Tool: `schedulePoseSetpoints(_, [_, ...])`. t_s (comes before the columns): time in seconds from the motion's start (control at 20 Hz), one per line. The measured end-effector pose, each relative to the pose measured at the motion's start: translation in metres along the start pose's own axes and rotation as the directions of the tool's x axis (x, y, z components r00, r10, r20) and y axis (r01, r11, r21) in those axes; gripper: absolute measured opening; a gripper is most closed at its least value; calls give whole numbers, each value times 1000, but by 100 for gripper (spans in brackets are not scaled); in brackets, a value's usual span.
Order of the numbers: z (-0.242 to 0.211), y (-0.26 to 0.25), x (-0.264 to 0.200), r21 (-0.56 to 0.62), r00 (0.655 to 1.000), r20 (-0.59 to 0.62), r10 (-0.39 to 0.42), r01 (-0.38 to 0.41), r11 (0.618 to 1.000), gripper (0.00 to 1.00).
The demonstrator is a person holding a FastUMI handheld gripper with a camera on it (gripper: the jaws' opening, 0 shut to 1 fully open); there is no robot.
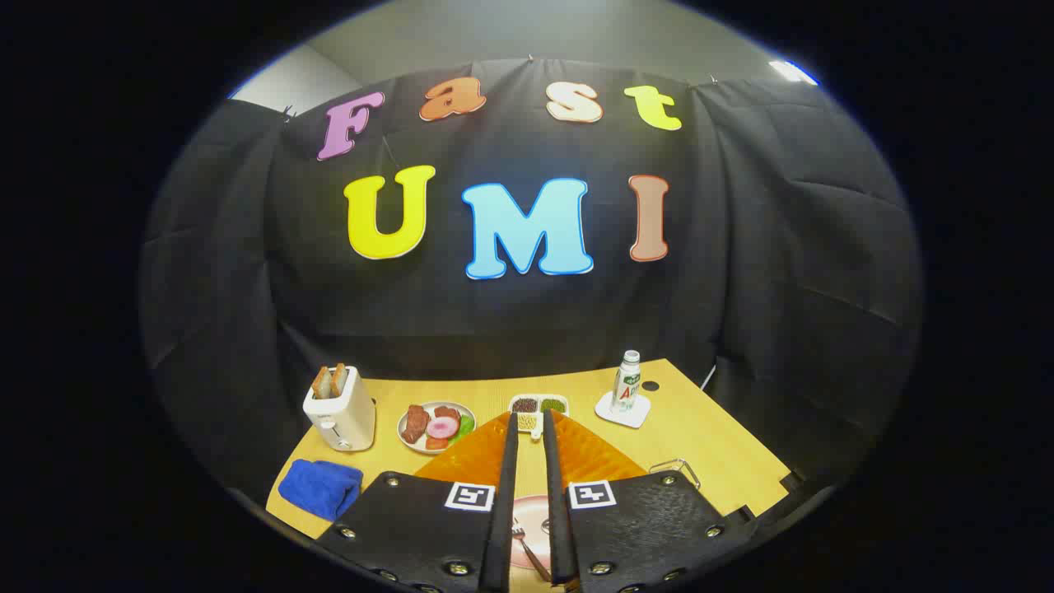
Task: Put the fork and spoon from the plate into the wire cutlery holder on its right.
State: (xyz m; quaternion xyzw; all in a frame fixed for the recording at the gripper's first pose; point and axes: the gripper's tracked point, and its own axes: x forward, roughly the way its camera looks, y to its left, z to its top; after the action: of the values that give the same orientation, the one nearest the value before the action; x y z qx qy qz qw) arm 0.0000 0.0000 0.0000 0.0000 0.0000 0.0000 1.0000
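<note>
Presently the claw point(529, 461) hovers narrowly parted, empty, above the pink plate point(537, 515) carrying the fork point(524, 539). Thin, rigid, likely slippery metal: grip mid-handle. Wire cutlery holder point(677, 471) stands right.

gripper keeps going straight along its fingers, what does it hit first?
Probably the small divided dish just beyond the fingertips, across the orange mat. The gripper is open; the fork on the pink plate lies between its fingers. Depth is unclear.
</note>
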Motion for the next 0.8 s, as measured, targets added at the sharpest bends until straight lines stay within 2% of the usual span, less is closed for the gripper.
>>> schedulePoseSetpoints(0.2, [-41, -9, 16, -10, 991, -133, -25, 24, 1000, 19])
schedulePoseSetpoints(0.4, [-82, -19, 33, -30, 965, -258, -52, 46, 998, 19])
schedulePoseSetpoints(0.6, [-126, -34, 46, -59, 914, -394, -99, 83, 995, 19])
schedulePoseSetpoints(0.8, [-165, -45, 53, -95, 859, -497, -124, 88, 992, 19])
